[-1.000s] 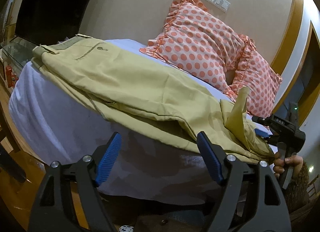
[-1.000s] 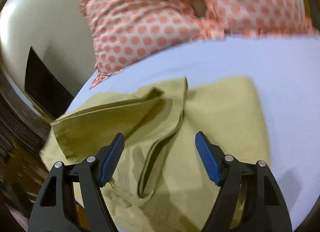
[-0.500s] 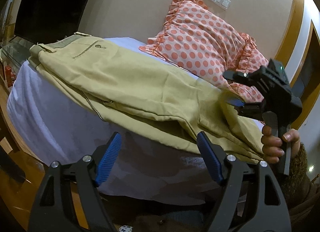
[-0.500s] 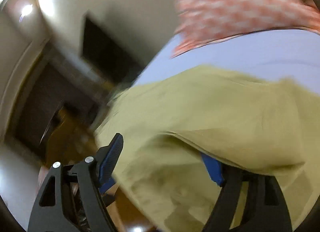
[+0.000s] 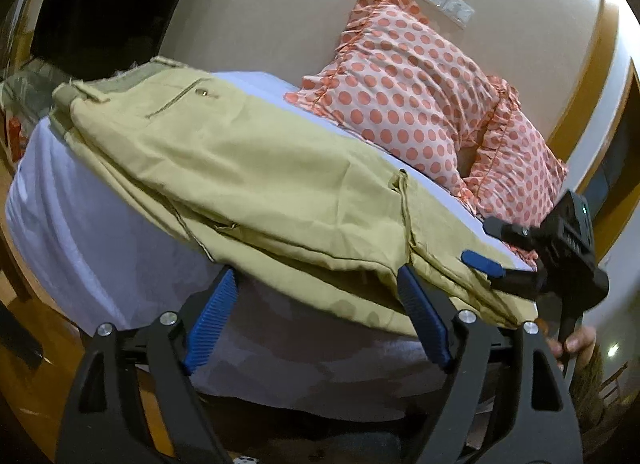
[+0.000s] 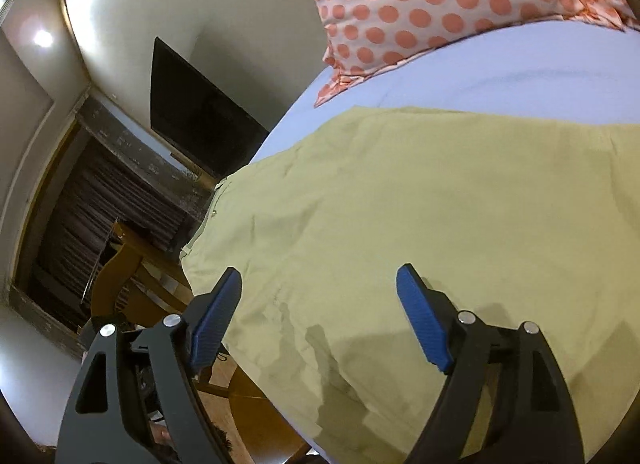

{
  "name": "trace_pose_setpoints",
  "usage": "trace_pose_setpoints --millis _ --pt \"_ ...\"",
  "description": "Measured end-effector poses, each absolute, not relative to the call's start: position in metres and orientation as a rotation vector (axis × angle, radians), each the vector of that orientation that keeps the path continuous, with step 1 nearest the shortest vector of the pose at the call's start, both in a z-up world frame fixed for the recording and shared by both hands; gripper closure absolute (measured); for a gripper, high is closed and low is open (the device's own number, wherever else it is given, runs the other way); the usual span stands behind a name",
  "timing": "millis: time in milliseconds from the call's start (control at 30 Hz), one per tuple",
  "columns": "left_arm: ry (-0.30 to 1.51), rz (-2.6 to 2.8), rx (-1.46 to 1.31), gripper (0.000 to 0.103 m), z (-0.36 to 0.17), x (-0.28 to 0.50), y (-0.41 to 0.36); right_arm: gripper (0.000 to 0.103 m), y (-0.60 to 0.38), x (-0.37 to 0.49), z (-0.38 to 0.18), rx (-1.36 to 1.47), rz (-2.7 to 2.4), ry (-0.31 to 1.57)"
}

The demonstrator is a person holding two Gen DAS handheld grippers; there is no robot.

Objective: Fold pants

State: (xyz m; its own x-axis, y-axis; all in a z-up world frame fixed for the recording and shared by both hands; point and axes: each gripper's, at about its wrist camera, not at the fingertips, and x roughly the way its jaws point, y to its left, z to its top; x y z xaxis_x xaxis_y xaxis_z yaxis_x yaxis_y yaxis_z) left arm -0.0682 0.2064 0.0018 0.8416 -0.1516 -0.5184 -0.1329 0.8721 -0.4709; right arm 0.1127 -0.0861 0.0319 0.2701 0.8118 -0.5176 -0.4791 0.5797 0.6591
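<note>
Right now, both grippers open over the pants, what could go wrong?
1. The pants lie along the near edge of the bed, with fabric overhanging it; a tug toward the edge may slide them off.
2. The right gripper hovers open over smooth cloth with no hem between its fingers; closing here would likely bunch a wrinkle.
3. The left gripper sits below the edge, so it may pinch the sheet too.

The left gripper (image 5: 316, 318) sat low and near, its 2 blue-padded fingers (image 5: 212, 320) spread wide. The right gripper (image 6: 320, 318) also stood spread, gripped from below by a hand (image 5: 574, 342) at far right.
</note>
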Motion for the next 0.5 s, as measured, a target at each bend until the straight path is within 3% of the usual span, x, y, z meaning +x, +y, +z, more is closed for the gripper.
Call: trace_pose_setpoints --millis 500 --pt "0.591 -0.022 -0.739 0.016 0.005 -0.061 0.230 0.020 -0.079 0.105 0.026 0.396 0.928 0.933"
